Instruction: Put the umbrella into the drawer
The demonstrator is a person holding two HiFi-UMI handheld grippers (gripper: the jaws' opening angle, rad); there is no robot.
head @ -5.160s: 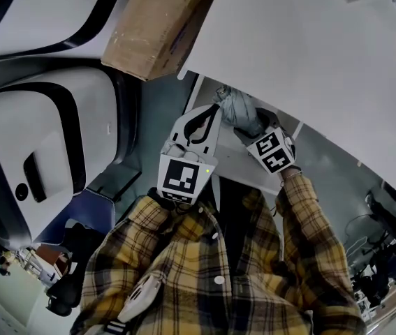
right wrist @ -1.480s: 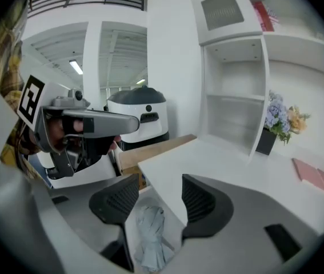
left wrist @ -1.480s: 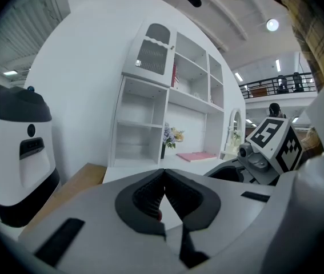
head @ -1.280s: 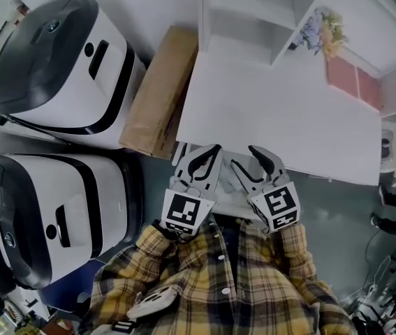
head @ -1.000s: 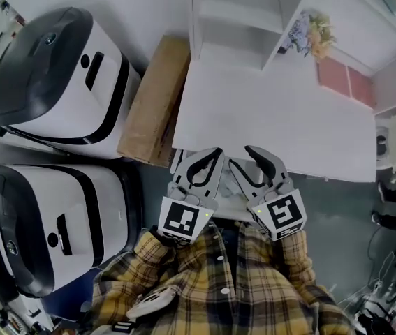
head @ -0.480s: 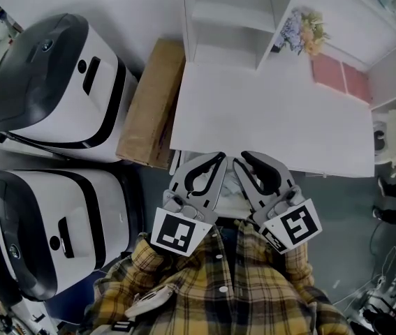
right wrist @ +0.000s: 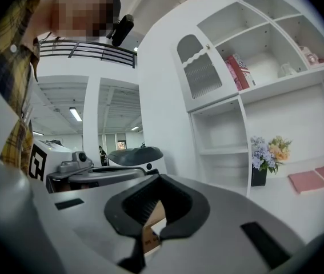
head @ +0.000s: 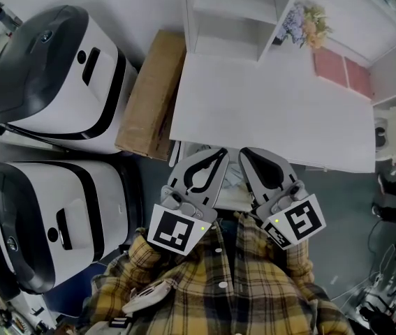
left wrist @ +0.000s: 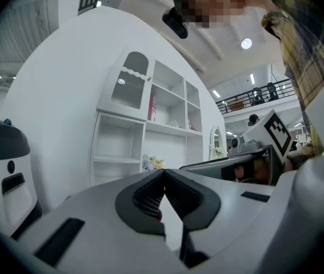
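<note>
In the head view both grippers hover side by side in front of my chest, over the front edge of the white desk [head: 274, 110]. My left gripper [head: 220, 153] is shut, its tips meeting with nothing in them [left wrist: 163, 173]. My right gripper [head: 245, 152] has just been closing and now stands shut and empty too [right wrist: 160, 178]. Between and below them a strip of the drawer [head: 231, 181] shows under the desk edge, with something pale grey in it. I cannot tell if that is the umbrella. The grippers hide most of the drawer.
Two large white-and-black machines [head: 51, 75] [head: 44, 222] stand at the left. A cardboard box [head: 149, 96] lies between them and the desk. A white shelf unit [head: 232, 12], a flower vase [head: 306, 23] and pink pads [head: 341, 72] sit at the desk's far side.
The right gripper's jaws went from open to shut. Both grippers came up toward the camera and look larger. Seconds ago the right one was down at the grey umbrella in the drawer.
</note>
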